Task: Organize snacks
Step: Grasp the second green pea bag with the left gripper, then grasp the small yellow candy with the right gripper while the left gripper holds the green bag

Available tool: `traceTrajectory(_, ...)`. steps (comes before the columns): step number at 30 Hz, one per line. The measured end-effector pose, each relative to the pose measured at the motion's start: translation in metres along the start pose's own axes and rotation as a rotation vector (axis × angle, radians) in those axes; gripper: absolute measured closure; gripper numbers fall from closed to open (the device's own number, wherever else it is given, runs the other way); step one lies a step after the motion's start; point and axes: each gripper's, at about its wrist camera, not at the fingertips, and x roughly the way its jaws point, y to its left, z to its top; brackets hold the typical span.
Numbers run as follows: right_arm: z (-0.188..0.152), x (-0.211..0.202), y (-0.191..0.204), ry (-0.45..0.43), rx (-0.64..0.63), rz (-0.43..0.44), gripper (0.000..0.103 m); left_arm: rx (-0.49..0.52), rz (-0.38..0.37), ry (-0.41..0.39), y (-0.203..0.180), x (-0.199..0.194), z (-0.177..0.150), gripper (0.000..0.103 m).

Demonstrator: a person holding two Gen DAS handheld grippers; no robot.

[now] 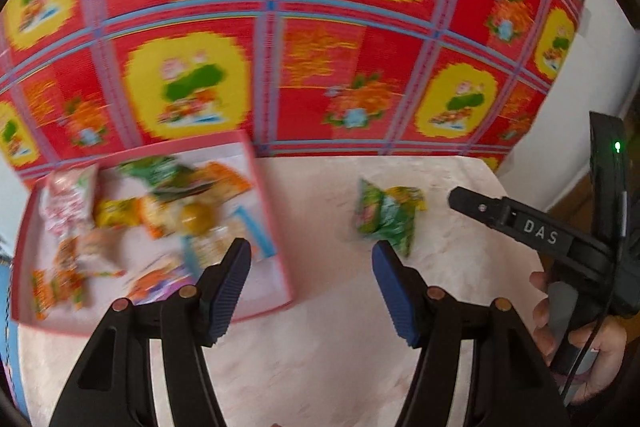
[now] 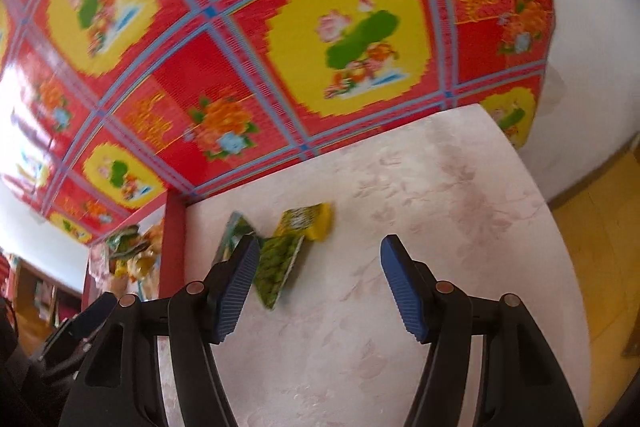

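Your left gripper (image 1: 311, 259) has its blue ribbed pads spread with nothing between them, hanging above the bare stretch of the pale pink floral-patterned tabletop (image 1: 328, 347) just beside the box. Your right gripper (image 2: 318, 263) is likewise released and empty, though its left pad overlaps the edge of the snacks in that view; whether it touches them I cannot tell through the blur. The things left to sort are the small green and yellow foil snack packets (image 2: 280, 247), lying loose on the table in a crumpled little cluster, close to the wall of the shallow pink cardboard box (image 1: 280, 255) that already holds a heap of mixed wrapped snacks (image 1: 160, 211). Expect those packets to be very light, thin and crinkly, with slick film that may slide under the pads and contents that could crush under a hard squeeze. You would do best to pinch one across its flat sealed edge or a raised corner, closing gently, one packet at a time. Behind everything hangs the red, yellow and blue flowered woven mat (image 2: 280, 27).
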Motion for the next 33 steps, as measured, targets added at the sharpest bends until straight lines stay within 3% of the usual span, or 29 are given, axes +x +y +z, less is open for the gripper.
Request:
traceTrajectory(13, 0.003, 0.018, -0.009, 0.039, 0.039, -0.004, 0.038, 0.13, -0.038, 0.079, -0.051, 0.068, 0.017, 0.036)
traceTrajectory(22, 0.001, 0.026, -0.014, 0.055, 0.055, -0.004, 0.038, 0.138, 0.003, 0.098, -0.056, 0.094, 0.021, 0.036)
traceTrajectory(28, -0.002, 0.03, -0.014, 0.062, 0.061, -0.006, 0.038, 0.104, -0.016, 0.12, -0.056, 0.107, 0.023, 0.036)
traceTrajectory(33, -0.002, 0.032, -0.014, 0.063, 0.06, -0.008, 0.038, 0.128, -0.036, 0.101, -0.055, 0.109, 0.017, 0.054)
